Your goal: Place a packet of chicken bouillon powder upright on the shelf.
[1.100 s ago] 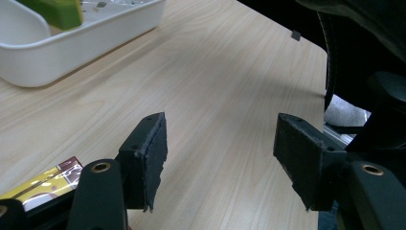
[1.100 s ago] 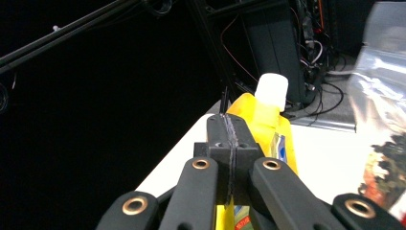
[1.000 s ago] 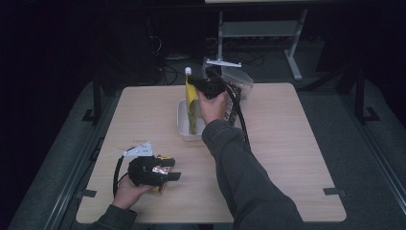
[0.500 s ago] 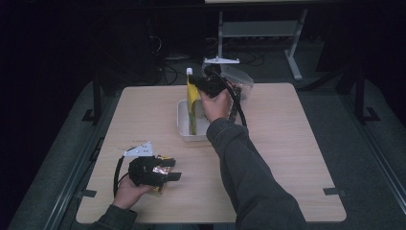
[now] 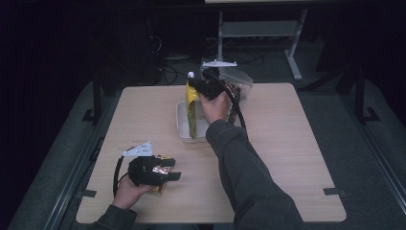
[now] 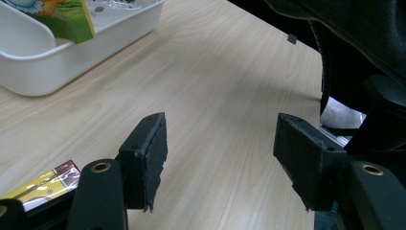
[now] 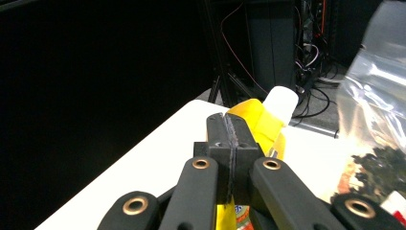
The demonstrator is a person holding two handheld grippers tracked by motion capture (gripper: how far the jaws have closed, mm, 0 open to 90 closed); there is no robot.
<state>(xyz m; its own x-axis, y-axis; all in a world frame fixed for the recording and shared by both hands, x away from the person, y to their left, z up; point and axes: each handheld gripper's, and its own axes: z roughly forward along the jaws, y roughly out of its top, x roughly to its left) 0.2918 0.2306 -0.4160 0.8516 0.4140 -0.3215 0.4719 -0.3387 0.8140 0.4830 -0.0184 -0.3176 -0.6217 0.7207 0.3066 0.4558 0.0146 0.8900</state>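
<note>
Pouch (image 5: 192,108) hasn't budged over the last second, standing upright in the white tray (image 5: 182,125), right hand-held gripper (image 5: 197,86) pinching its top. Left hand-held gripper (image 5: 165,175) sits spread on the surface (image 5: 297,143). Looks mid-placement, release next probably.

Dark room, grey carpet (image 5: 335,110), metal stand (image 5: 258,28) behind table (image 5: 287,143).

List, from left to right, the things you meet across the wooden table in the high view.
Black left gripper above a gold-brown snack packet → white plastic tray → yellow spouted pouch → black right gripper → clear plastic bag.
</note>
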